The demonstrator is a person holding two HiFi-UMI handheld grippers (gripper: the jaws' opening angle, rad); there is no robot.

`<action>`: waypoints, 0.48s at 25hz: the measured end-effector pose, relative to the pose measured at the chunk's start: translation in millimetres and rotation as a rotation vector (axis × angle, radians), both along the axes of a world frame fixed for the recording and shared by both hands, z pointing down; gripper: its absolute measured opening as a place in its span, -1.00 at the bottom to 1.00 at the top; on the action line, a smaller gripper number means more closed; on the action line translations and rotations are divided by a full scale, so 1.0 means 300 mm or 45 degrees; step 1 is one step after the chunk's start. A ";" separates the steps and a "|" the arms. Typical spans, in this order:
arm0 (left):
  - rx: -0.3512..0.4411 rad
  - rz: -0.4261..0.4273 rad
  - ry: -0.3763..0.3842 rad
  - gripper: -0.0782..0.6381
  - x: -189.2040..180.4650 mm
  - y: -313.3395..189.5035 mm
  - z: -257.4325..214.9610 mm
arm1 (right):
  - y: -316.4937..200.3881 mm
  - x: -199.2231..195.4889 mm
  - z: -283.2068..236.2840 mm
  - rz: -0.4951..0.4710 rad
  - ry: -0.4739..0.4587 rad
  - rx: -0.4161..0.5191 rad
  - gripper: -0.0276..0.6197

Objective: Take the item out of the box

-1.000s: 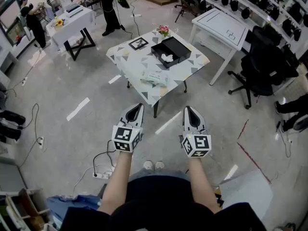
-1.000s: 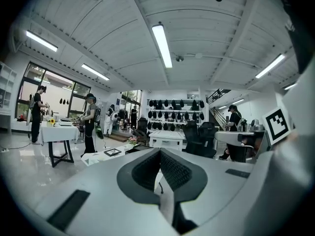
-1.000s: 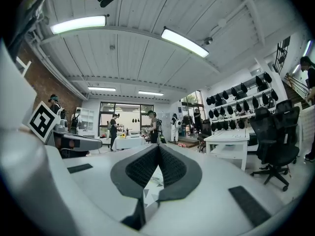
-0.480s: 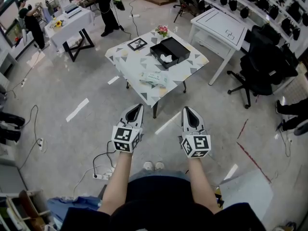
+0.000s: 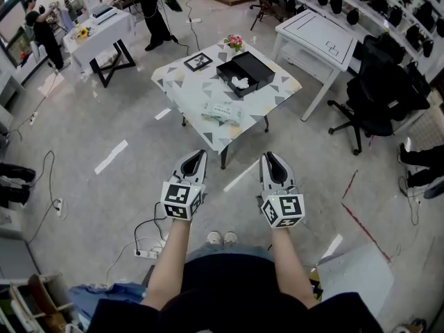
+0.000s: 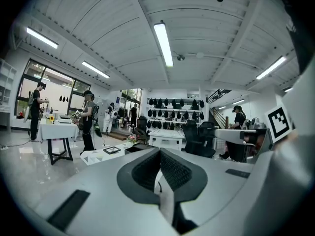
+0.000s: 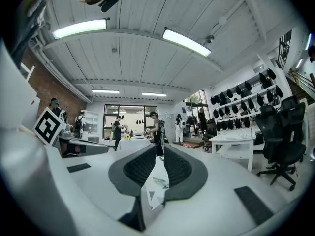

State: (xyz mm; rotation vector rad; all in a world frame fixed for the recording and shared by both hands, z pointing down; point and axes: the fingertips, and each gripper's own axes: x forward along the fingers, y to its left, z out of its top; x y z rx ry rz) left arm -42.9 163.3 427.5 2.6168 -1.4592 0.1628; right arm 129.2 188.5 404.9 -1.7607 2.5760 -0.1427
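Both tools are held level at waist height, well short of the table (image 5: 182, 92), which reads as a ready stance before any approach: nothing is within reach yet.

The left gripper (image 5: 195, 155) has its jaws closed together on nothing. The right gripper (image 5: 271, 157) has just been opening; its jaws stand slightly parted with only floor and table seen through the gap, presumably in preparation for the pick.

The task's box (image 5: 260, 68), black and lying open, sits on the far half of the table. The item (image 5: 241, 83) lies inside it, in the part nearer the person. It is white and looks crumpled, though it is too small in the head view to identify with confidence.

Count on the table:
- one box
- one item in it
- one picture frame (image 5: 199, 62) beside the box
- one bunch of flowers (image 5: 236, 44) at the far edge
- one flat packet (image 5: 223, 111) toward the near edge

Grippers: two, neither carrying anything. The task has not begun; the item is untouched
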 end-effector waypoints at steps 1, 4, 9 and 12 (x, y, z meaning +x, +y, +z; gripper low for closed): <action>-0.001 0.000 0.001 -0.73 -0.002 0.000 0.002 | 0.000 -0.002 0.001 0.000 -0.002 0.000 -0.79; -0.004 0.001 0.003 -0.73 -0.012 -0.002 0.004 | -0.004 -0.010 0.003 0.001 -0.010 -0.004 -0.65; -0.007 0.001 0.006 -0.73 -0.037 -0.021 0.003 | -0.026 -0.029 0.005 0.008 -0.028 -0.013 -0.50; -0.005 0.000 0.008 -0.73 -0.062 -0.035 0.007 | -0.041 -0.046 0.009 0.015 -0.033 -0.013 -0.44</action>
